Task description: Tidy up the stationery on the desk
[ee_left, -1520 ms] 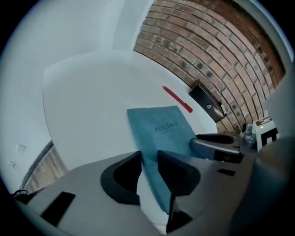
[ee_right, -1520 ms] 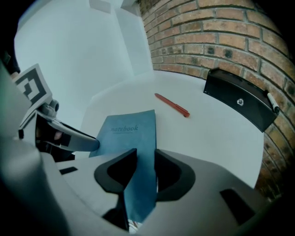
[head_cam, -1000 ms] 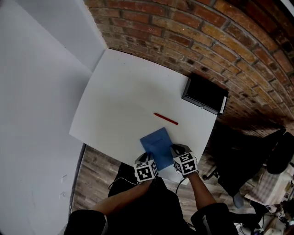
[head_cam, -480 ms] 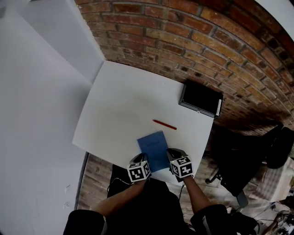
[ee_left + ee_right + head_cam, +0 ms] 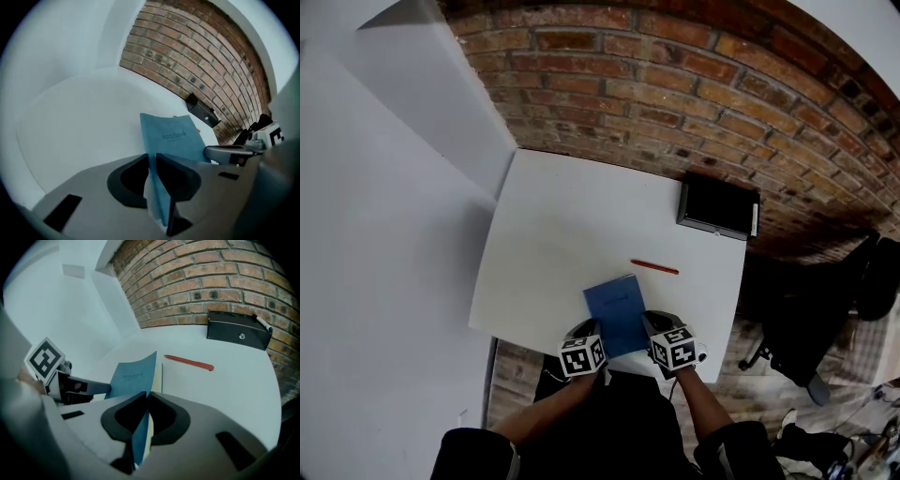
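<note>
Now left gripper [image 5: 589,330] and right gripper [image 5: 653,324], jaws just closing, pinch the notebook [image 5: 616,307].

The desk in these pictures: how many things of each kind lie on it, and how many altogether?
blue notebook: 1
red pen: 1
black box: 1
white marker, lying on the box: 1
Total: 4
</note>
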Tool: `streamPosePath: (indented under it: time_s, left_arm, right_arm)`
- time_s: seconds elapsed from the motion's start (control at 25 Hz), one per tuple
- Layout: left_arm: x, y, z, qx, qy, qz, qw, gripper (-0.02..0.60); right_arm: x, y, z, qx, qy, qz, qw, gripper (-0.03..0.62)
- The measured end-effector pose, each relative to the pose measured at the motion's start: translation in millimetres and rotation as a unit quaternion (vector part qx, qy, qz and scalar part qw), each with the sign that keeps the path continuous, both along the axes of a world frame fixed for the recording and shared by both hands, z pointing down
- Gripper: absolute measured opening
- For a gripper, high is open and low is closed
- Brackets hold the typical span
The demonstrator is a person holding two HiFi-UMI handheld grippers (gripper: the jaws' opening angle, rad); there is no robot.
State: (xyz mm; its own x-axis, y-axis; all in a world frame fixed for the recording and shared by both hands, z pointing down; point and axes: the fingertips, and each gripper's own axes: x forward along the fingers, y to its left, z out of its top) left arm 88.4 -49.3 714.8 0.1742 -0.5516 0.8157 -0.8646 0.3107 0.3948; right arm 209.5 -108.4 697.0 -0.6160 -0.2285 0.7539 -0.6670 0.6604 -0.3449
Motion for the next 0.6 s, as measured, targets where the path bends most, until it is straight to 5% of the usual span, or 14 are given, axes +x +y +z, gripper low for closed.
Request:
streamPosePath:
  time_s: [0.6]
  left_arm:
    - [-134,-23,-12,0.032,-0.025,0.126,0.9911,0.061]
  right_arm:
    - [-125,6,-13,0.003,-0.022,0.102,0.994,0.038]
